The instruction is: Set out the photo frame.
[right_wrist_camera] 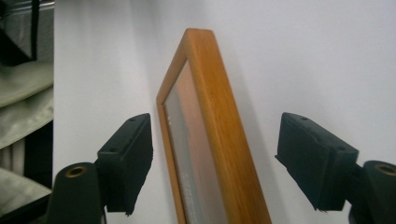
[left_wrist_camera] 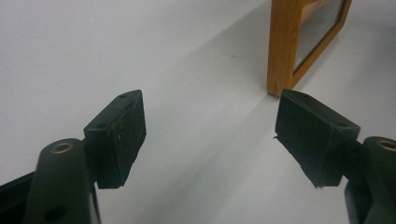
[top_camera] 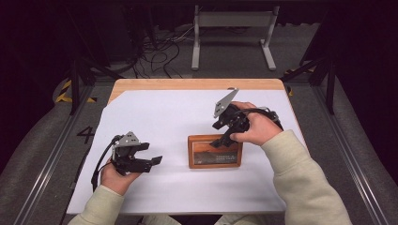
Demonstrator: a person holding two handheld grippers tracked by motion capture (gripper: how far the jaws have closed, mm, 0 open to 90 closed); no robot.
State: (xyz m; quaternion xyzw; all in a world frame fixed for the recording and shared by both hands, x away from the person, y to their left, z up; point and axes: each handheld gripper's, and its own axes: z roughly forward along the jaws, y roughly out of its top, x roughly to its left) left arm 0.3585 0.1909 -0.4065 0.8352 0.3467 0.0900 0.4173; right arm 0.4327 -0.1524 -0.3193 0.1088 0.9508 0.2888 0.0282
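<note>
Your right gripper (right_wrist_camera: 215, 158) stands open astride the wooden picture frame (right_wrist_camera: 219, 116), pads clear; your left gripper (left_wrist_camera: 210, 135) gapes beside it

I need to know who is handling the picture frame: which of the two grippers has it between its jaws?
The right gripper: its open jaws straddle the wooden frame; the left gripper is beside it.

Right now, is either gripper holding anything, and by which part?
Nothing is held. The right gripper straddles the frame with open jaws; the left gripper is empty.
</note>
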